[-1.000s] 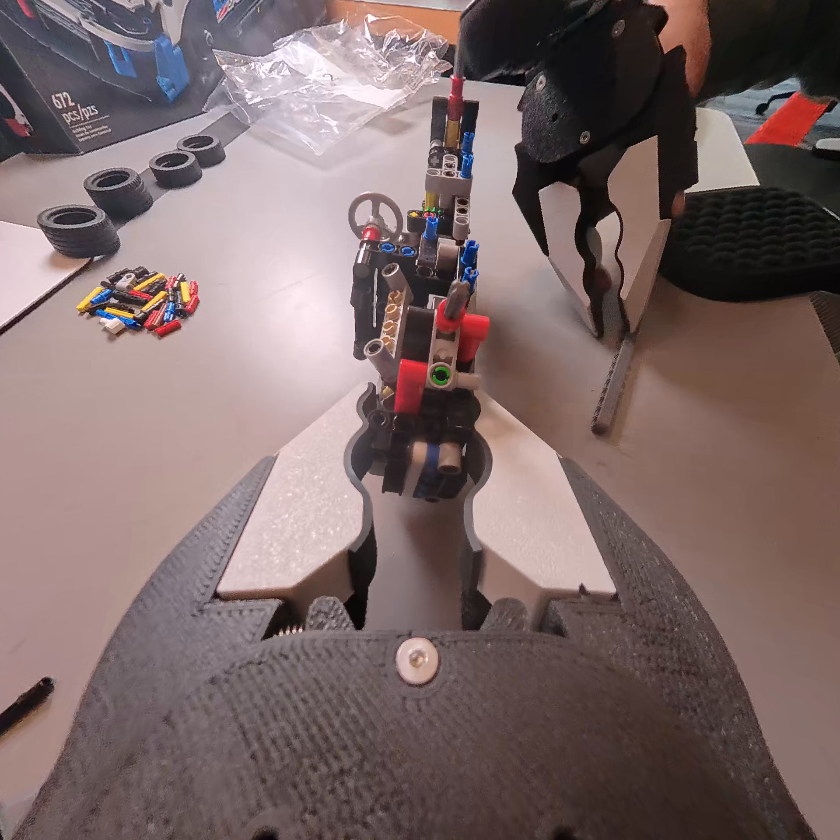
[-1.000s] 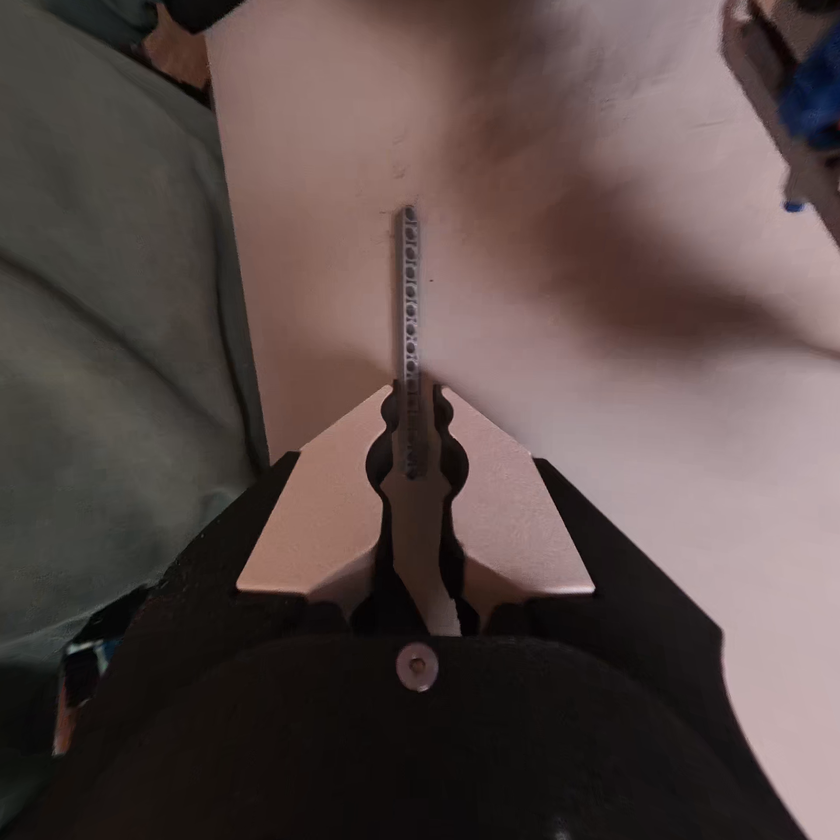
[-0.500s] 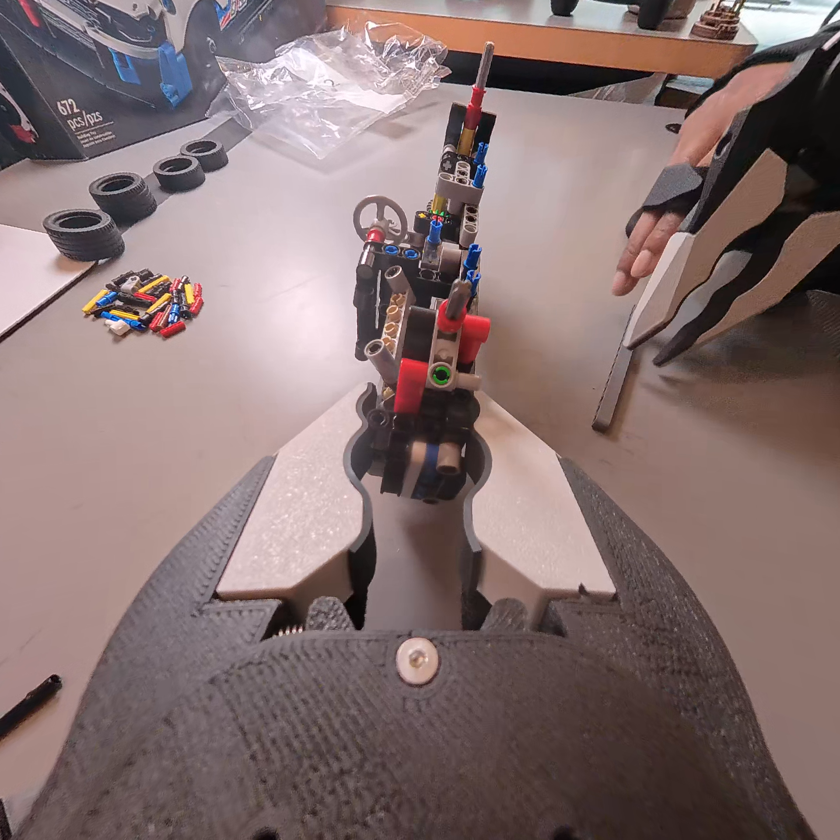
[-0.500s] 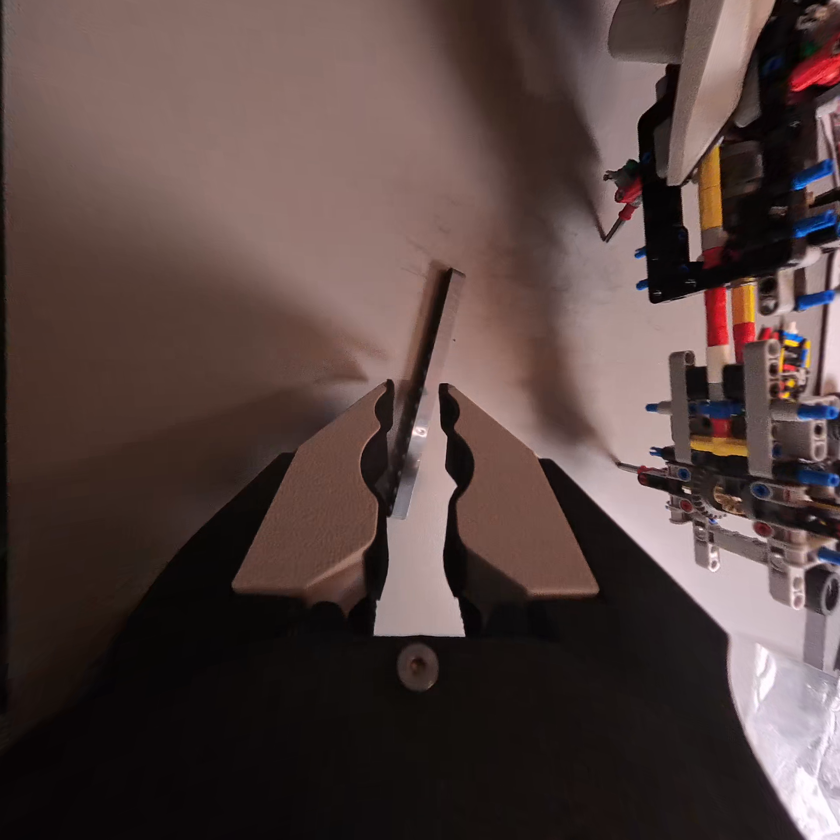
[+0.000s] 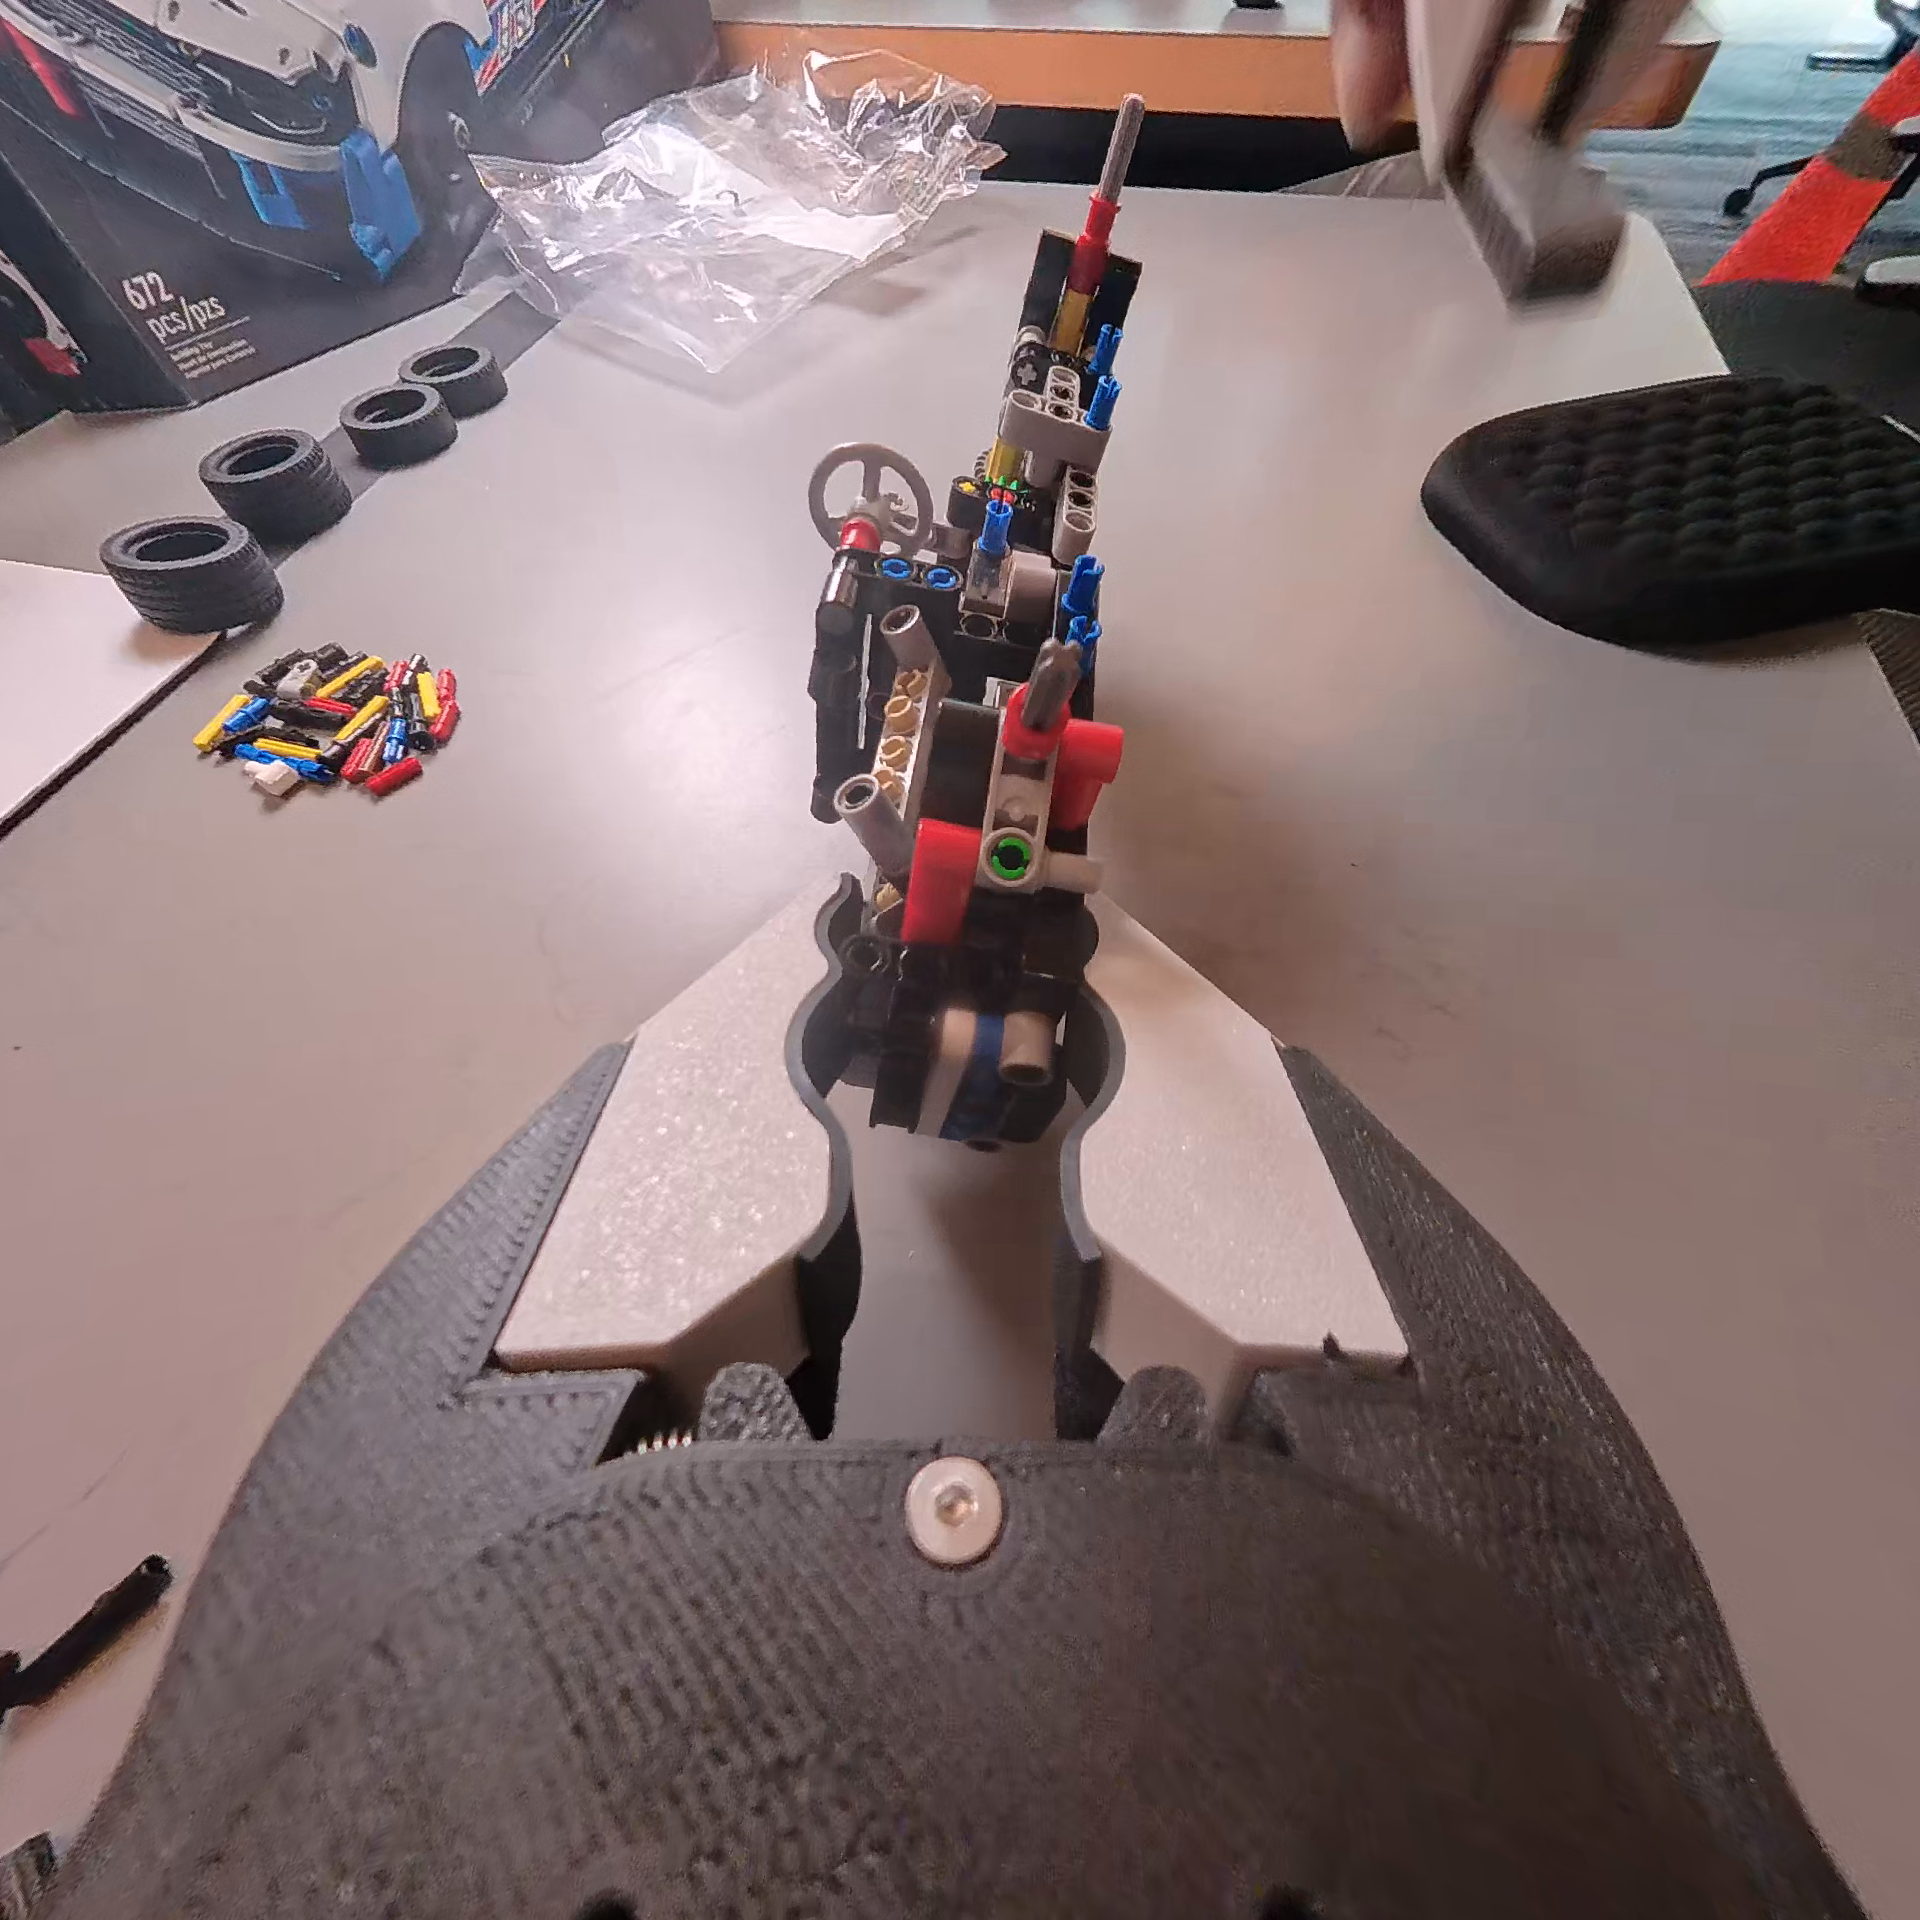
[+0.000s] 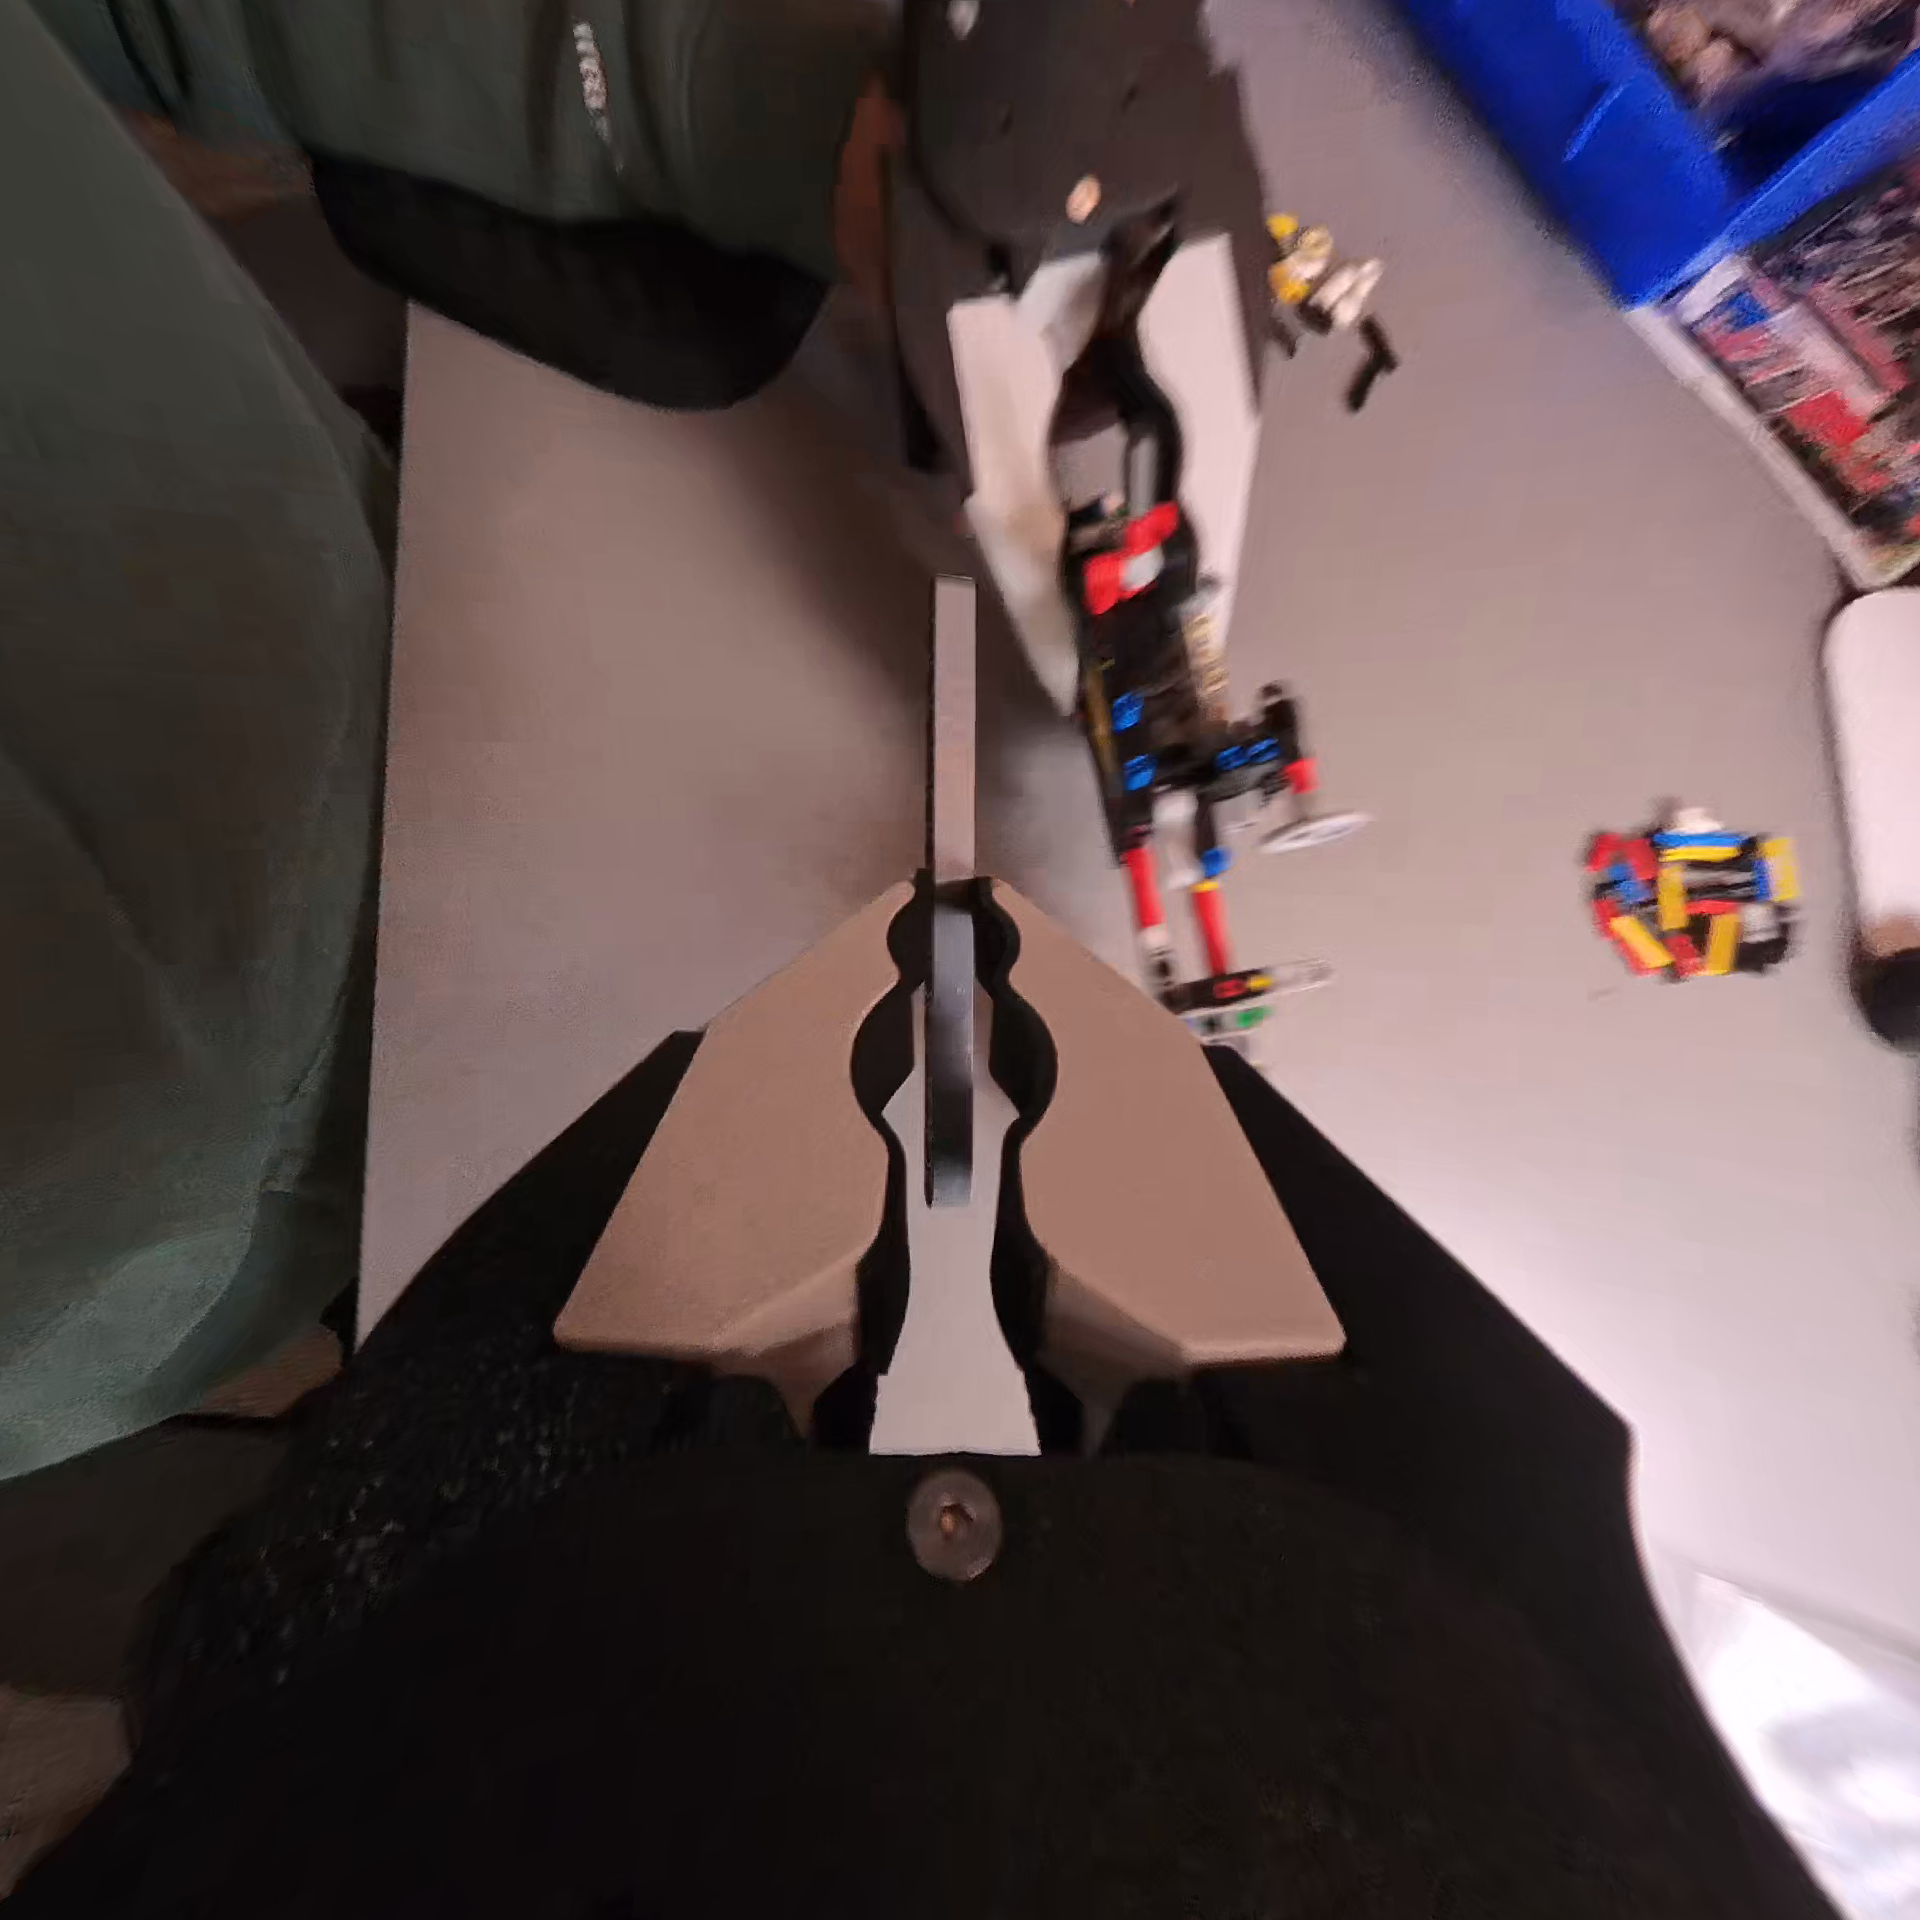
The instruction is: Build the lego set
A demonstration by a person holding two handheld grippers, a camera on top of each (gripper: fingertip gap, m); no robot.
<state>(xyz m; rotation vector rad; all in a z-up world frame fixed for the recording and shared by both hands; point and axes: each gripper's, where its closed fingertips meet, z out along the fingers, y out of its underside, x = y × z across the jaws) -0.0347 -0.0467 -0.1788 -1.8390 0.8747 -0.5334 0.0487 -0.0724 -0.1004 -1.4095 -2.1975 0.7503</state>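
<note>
A long lego chassis (image 5: 977,644) of black, grey, red and blue parts lies on the grey table. My left gripper (image 5: 961,940) is shut on its near end. It also shows in the right wrist view (image 6: 1164,727), with the left gripper (image 6: 1112,478) around its far end. My right gripper (image 6: 951,894) is shut on a long grey beam (image 6: 953,748) and holds it in the air above the table. In the left wrist view the right gripper (image 5: 1496,114) is a blur at the top right with the beam's end (image 5: 1538,234) below it.
A pile of small coloured pins (image 5: 332,722) (image 6: 1688,904) lies at the left. Several black tyres (image 5: 270,483), the set's box (image 5: 208,177) and clear plastic bags (image 5: 727,208) lie behind. A black padded seat (image 5: 1704,499) is at the right edge. A person's green sleeve (image 6: 156,727) is beside the table. The black padded seat (image 5: 1704,499) lies around 25 cm away from my right fingertips.
My right gripper closed on the grey beam, lifted it off the table and swung up and away. The left gripper and the chassis have stayed still.
</note>
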